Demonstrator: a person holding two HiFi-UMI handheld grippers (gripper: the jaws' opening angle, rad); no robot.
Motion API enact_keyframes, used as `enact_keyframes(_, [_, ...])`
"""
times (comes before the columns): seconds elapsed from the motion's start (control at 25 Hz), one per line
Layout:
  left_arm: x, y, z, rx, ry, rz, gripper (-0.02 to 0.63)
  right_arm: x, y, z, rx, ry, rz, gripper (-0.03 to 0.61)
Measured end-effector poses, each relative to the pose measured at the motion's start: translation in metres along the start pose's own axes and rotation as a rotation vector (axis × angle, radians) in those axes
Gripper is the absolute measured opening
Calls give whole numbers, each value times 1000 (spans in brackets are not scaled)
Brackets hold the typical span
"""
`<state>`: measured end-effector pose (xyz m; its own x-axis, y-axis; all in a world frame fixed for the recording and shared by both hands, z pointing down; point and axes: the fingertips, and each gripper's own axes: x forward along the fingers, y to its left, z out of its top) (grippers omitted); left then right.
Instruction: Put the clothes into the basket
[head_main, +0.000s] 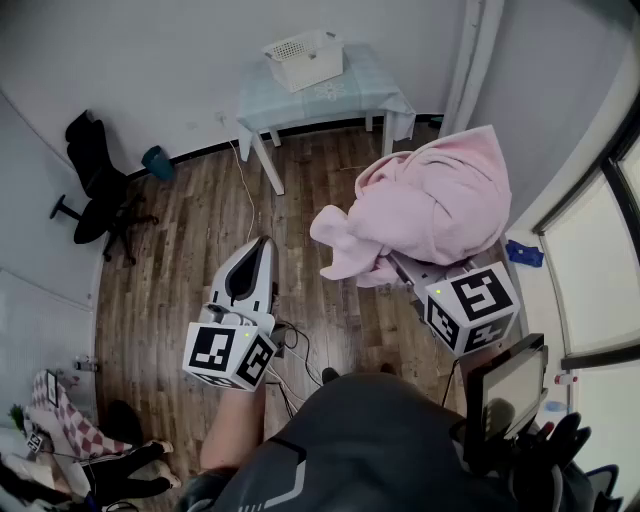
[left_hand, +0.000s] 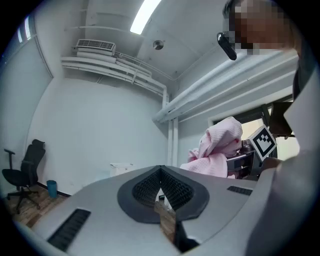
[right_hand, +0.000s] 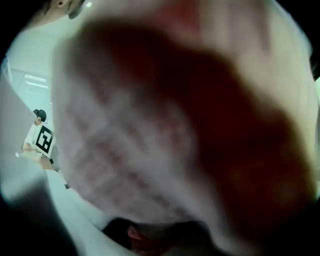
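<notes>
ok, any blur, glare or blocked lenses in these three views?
Head view: sharp, evenly lit, fisheye bends the walls. Left gripper view: sharp, ceiling light blown out, dark corners. Right gripper view: pink garment fills it, out of focus, dim red at right; jaws hidden.

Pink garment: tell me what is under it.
The right gripper bears the pink garment, only its marker cube showing beneath. Its jaws are buried in cloth; the wooden floor directly below is covered too.
</notes>
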<state>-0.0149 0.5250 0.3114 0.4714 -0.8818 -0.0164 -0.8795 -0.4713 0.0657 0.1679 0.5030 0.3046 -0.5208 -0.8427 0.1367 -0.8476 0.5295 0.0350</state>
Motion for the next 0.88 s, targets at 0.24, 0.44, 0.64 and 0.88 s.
enact_keyframes(0.24, [0,4,1,21,-7,14,8,1,-2,-3,6,5,-18,359])
enact_keyframes(0.44, [-3,4,0,6,-28,-1,8,3,-2,-8,12,12,-39,360])
enact_keyframes(0.64, [1,6,-3,-17,-33,-8,8,3,-3,-6,15,6,-40,360])
enact_keyframes(0.88, [1,13,-11,-77,-29,-41,8,6,-1,-4,18,1,-73,360])
